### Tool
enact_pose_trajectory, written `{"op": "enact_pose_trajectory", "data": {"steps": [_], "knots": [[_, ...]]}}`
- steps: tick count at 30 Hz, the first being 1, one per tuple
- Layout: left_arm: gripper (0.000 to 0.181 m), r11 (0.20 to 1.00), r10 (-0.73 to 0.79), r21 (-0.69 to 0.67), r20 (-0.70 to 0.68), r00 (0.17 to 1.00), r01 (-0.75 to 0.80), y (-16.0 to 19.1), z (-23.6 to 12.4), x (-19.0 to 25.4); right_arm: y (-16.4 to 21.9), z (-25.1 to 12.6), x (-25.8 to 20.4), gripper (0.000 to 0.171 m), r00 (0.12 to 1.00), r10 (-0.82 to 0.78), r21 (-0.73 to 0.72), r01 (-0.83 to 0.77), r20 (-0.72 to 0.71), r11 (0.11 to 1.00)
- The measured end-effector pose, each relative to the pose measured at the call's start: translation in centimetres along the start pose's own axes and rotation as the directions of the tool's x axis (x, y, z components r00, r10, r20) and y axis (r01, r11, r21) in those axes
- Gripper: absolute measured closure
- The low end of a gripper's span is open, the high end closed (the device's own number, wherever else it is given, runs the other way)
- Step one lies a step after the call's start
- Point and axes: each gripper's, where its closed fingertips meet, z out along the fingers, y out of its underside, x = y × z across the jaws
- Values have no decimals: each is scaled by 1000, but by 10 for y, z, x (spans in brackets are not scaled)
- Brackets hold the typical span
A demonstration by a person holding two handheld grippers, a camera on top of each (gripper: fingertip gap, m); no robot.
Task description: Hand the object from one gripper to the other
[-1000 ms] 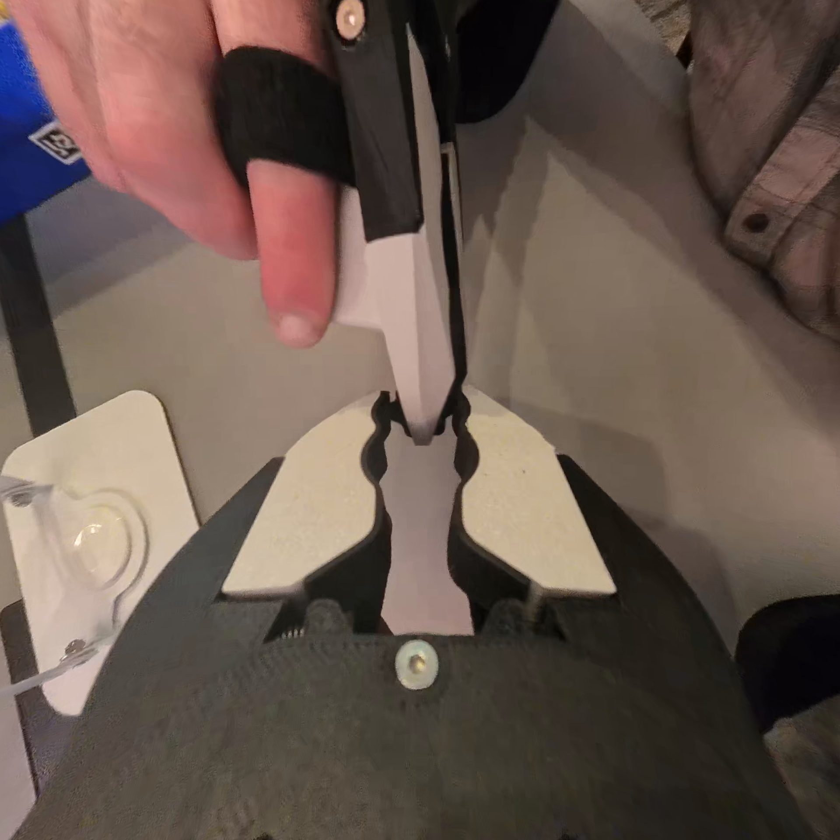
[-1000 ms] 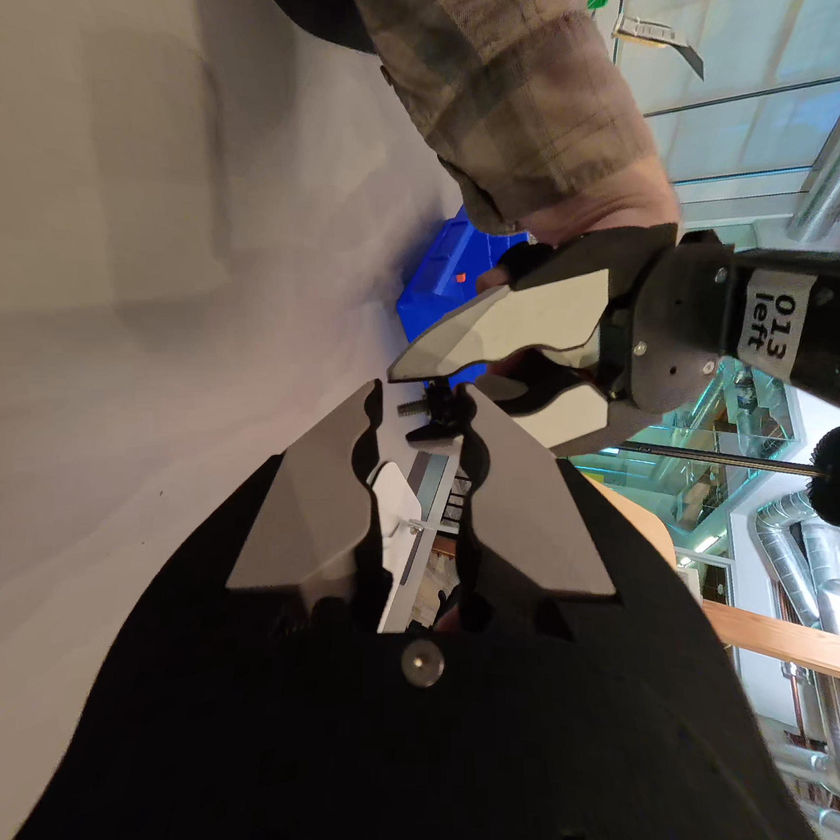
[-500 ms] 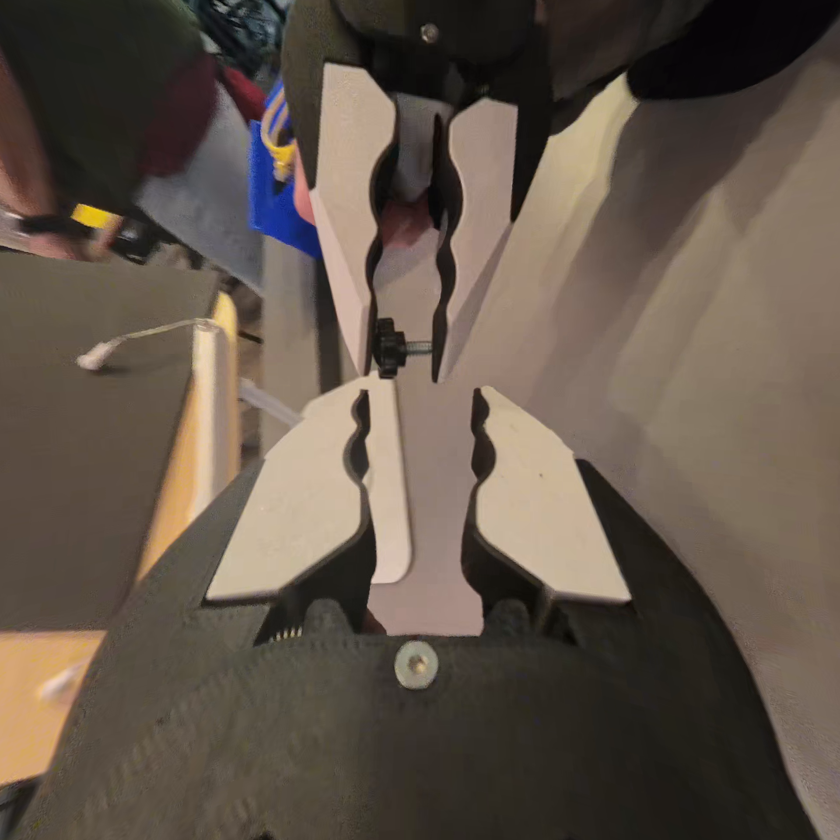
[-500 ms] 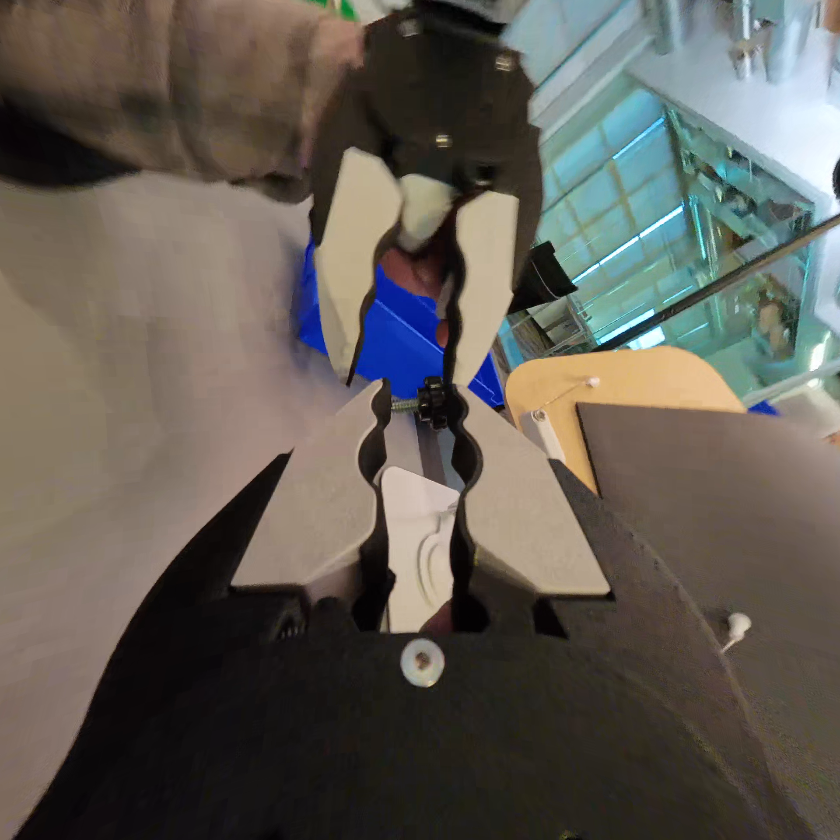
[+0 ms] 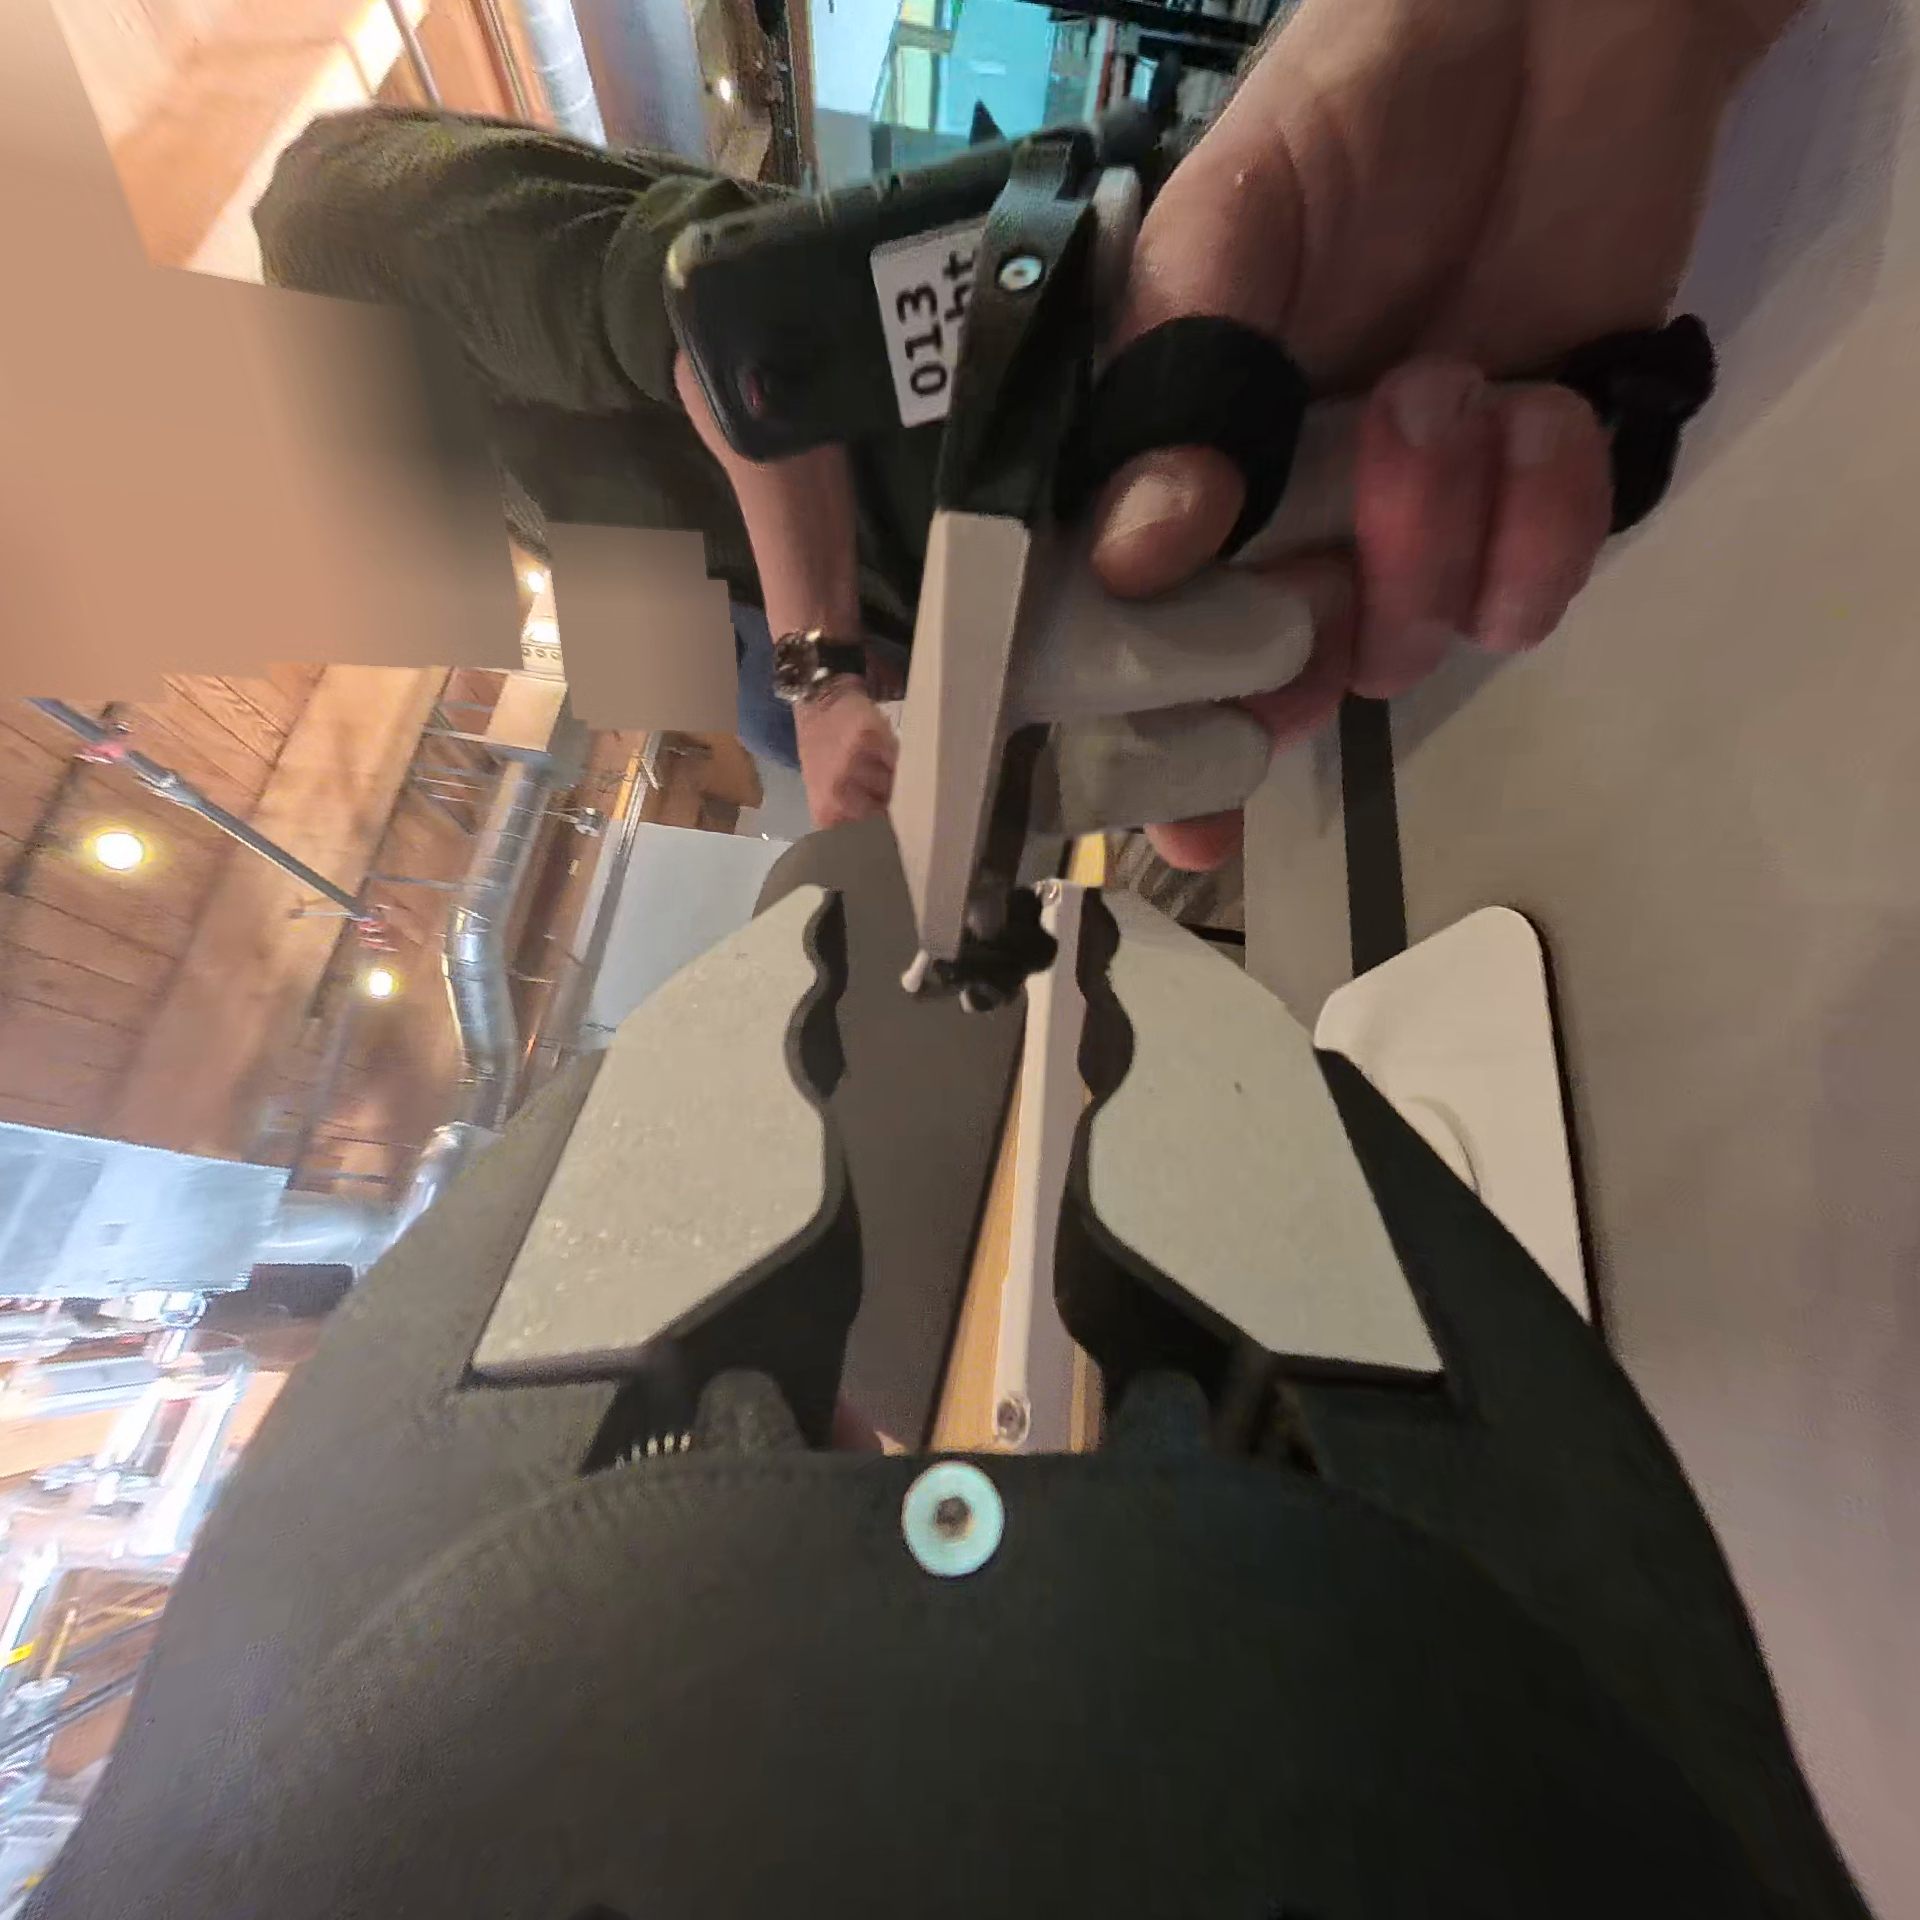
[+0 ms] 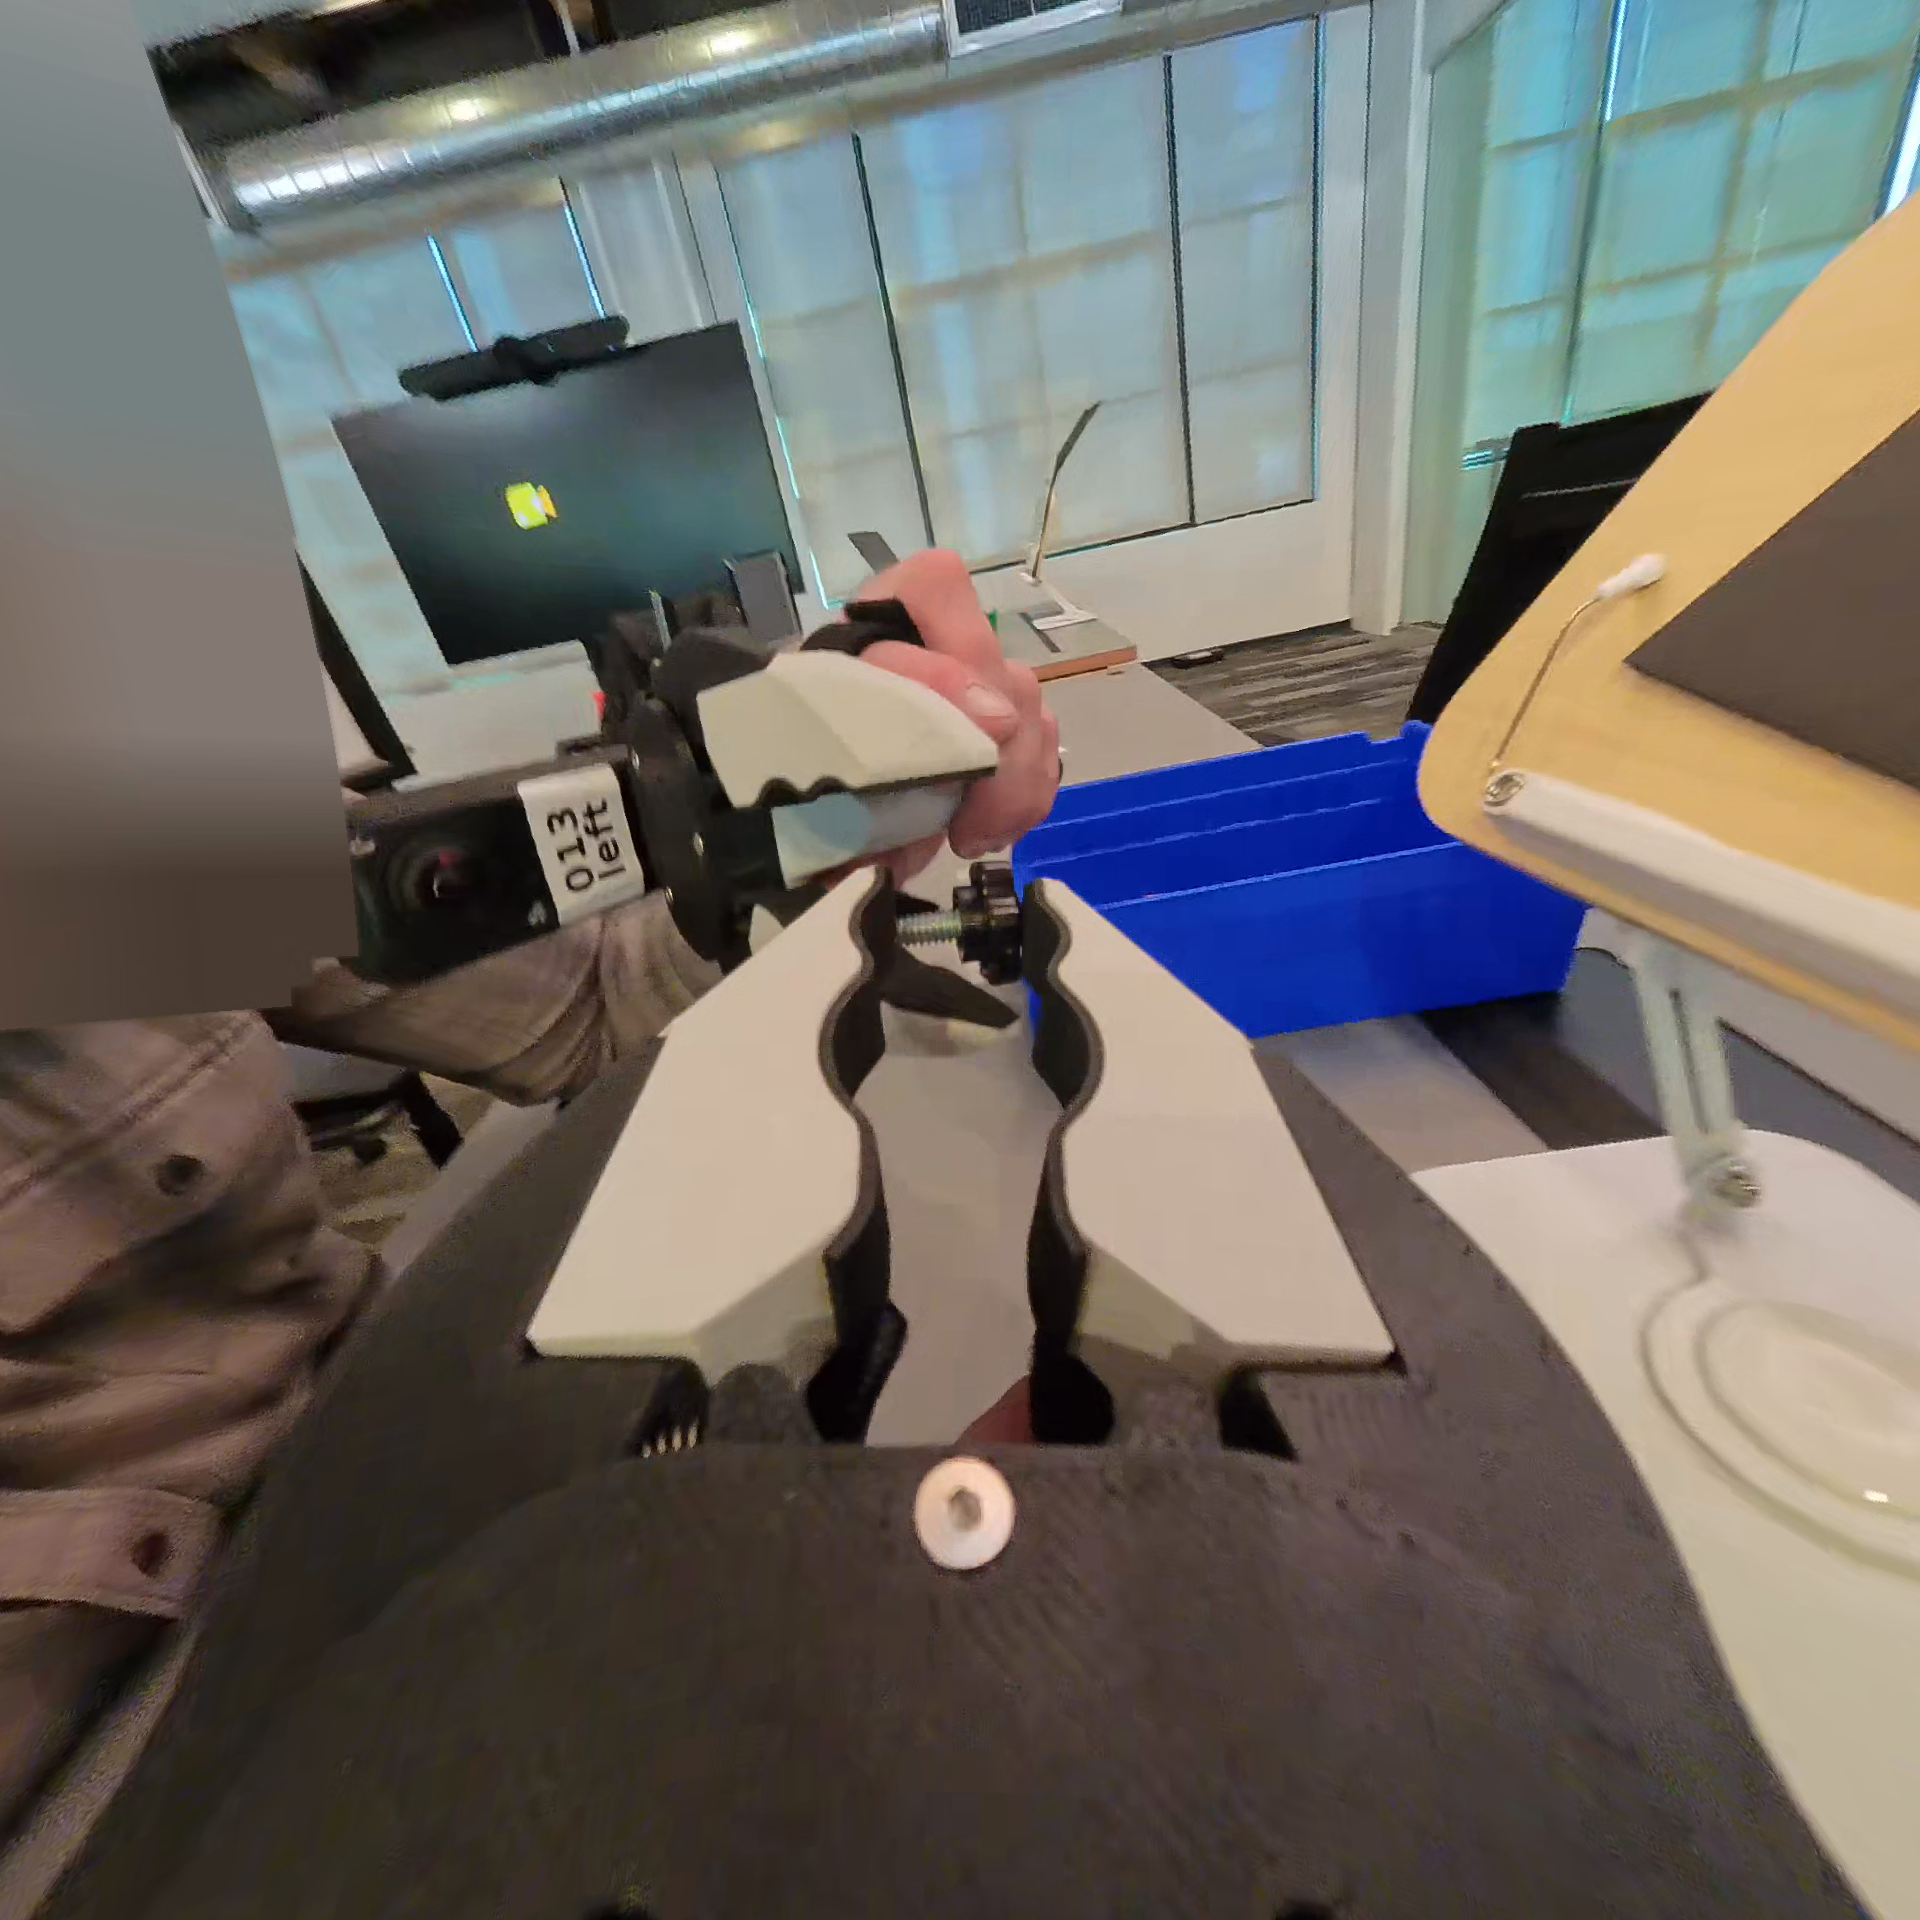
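A small black knob screw (image 6: 971,928) is pinched between the tips of my right gripper (image 6: 956,914), which is shut on it. In the left wrist view the screw (image 5: 1003,956) sits between the tips of my left gripper (image 5: 961,930). The left gripper's jaws stand apart and do not touch the screw. The right gripper's fingers (image 5: 961,707) come in edge-on from above, held by a hand. In the right wrist view the left gripper (image 6: 971,784) lies sideways just above and left of the screw, empty.
A blue bin (image 6: 1299,883) stands behind the grippers. A tilted wooden board (image 6: 1621,748) on a white stand and base plate (image 6: 1621,1278) is at the right; the base plate also shows in the left wrist view (image 5: 1455,1039). A monitor (image 6: 561,499) stands farther back. Another person's sleeve and watch (image 5: 821,660) are beyond. The grippers are tip to tip, or close to it.
My left gripper's jaws have opened from close around the right gripper's tip. Both grippers have rolled relative to each other. The screw has stayed in the right gripper.
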Motion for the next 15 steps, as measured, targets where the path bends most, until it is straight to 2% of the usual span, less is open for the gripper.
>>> {"op": "enact_pose_trajectory", "data": {"steps": [4,15], "knots": [[154,1000,10,-1,25,1000,-10,-2,4,4,1,3,-7,150,994,81,17,-82,67,996],[156,999,-33,-1,43,999,33,-3,4,0,-3,2,-11,150,994,84,26,-86,76,996]]}}
